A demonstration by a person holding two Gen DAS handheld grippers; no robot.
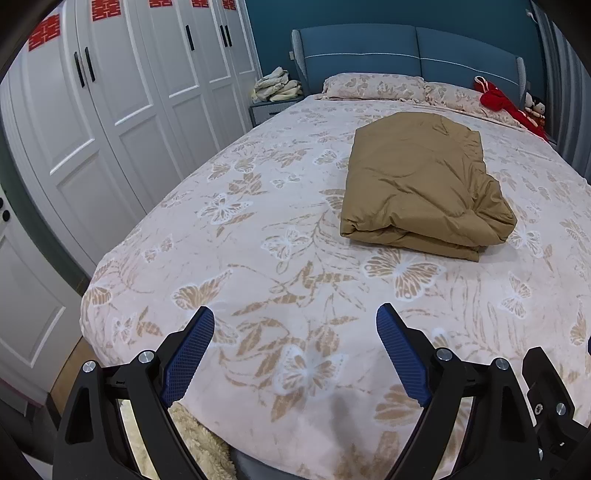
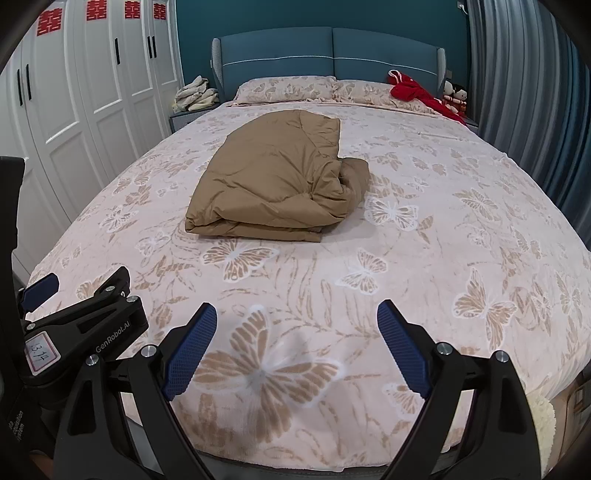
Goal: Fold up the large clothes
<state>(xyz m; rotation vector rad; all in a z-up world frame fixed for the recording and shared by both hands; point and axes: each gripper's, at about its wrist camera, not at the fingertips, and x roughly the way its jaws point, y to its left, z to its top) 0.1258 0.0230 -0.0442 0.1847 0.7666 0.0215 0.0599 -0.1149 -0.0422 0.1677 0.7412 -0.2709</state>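
Two black handheld tools with blue pads

Left tool (image 1: 295,350) and right tool (image 2: 297,349): black angular frames, silver screws, blue cross-hatched finger pads (image 2: 190,349); "GenRobot.AI" lettering, small white label.

I am reading "GenRobot.AI" in white along the black arm of my left gripper (image 2: 79,317) — and its small white label (image 2: 41,356) is showing a handwritten "13.14". Red double-happiness signs (image 2: 50,23) are sitting on the white wardrobe doors (image 2: 92,74).
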